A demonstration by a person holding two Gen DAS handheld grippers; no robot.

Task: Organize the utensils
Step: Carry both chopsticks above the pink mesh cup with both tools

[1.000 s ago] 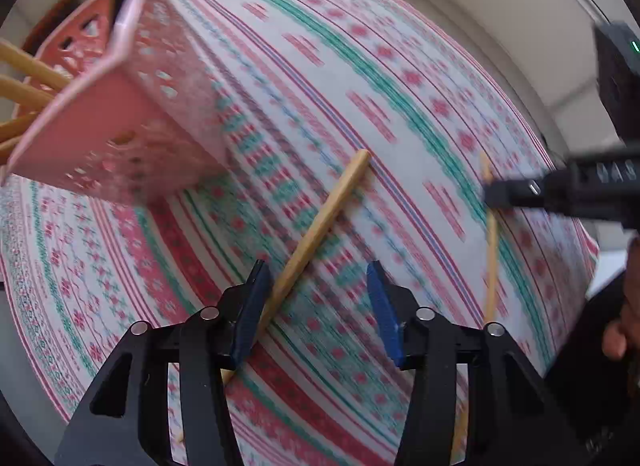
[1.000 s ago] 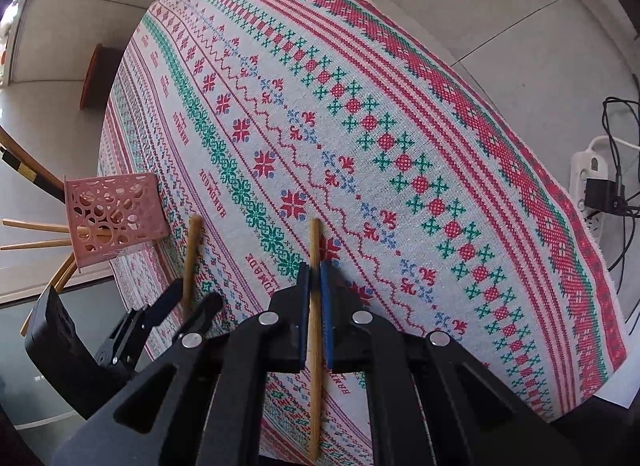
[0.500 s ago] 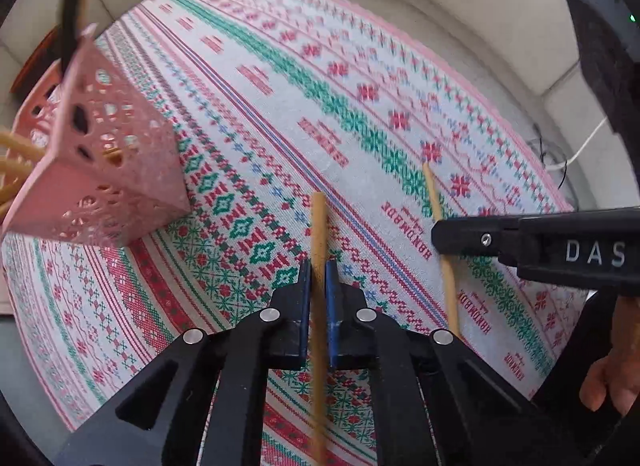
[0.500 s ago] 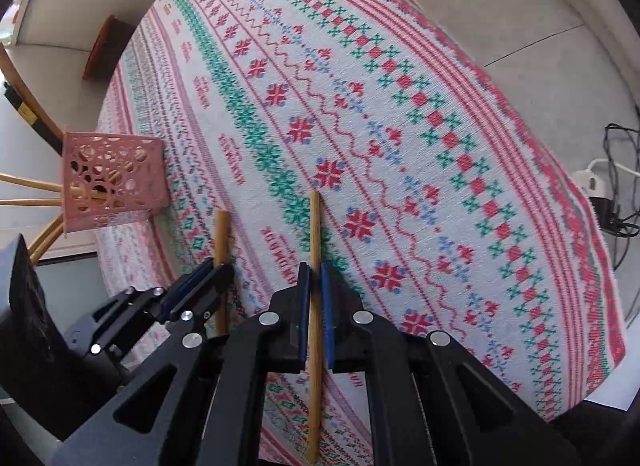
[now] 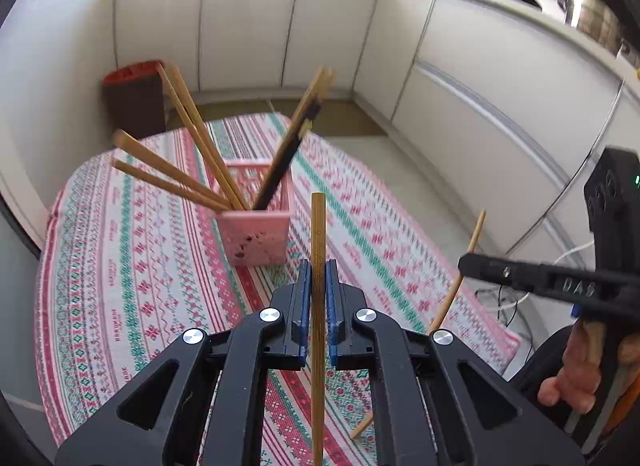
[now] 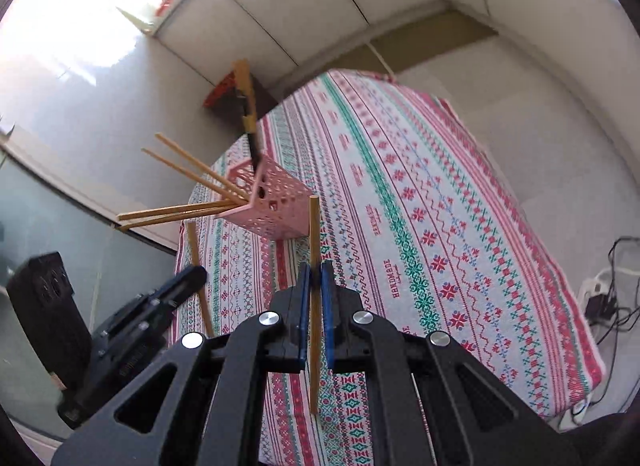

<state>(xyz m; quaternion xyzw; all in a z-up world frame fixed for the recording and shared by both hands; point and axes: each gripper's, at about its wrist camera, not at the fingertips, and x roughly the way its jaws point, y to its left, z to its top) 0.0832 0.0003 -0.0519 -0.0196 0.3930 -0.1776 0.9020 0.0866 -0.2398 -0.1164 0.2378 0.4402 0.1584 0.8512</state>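
Observation:
My left gripper [image 5: 316, 270] is shut on a bamboo chopstick [image 5: 318, 225], held above the table with its end pointing at the pink perforated holder [image 5: 256, 238]. Several chopsticks [image 5: 172, 173] lean out of that holder. My right gripper [image 6: 315, 272] is shut on a second bamboo chopstick [image 6: 314, 225], also lifted off the cloth. The pink holder [image 6: 276, 205] with its several chopsticks [image 6: 180, 211] stands just beyond this chopstick's tip. The right gripper [image 5: 468, 262] and its chopstick [image 5: 472, 242] show at the right of the left wrist view. The left gripper [image 6: 192, 276] with its chopstick [image 6: 194, 242] shows at lower left of the right wrist view.
A patterned red, green and white tablecloth [image 5: 120, 266] covers the table [image 6: 440, 225]. White cabinets [image 5: 280, 25] line the walls behind. A red-topped bin [image 5: 134, 97] stands on the floor in the corner. A power strip and cables [image 6: 604, 298] lie on the floor to the right.
The left gripper closed on the chopstick lying on the cloth. Both grippers then rose from the table and tilted up, each carrying a chopstick, so the holder and cabinets came into view.

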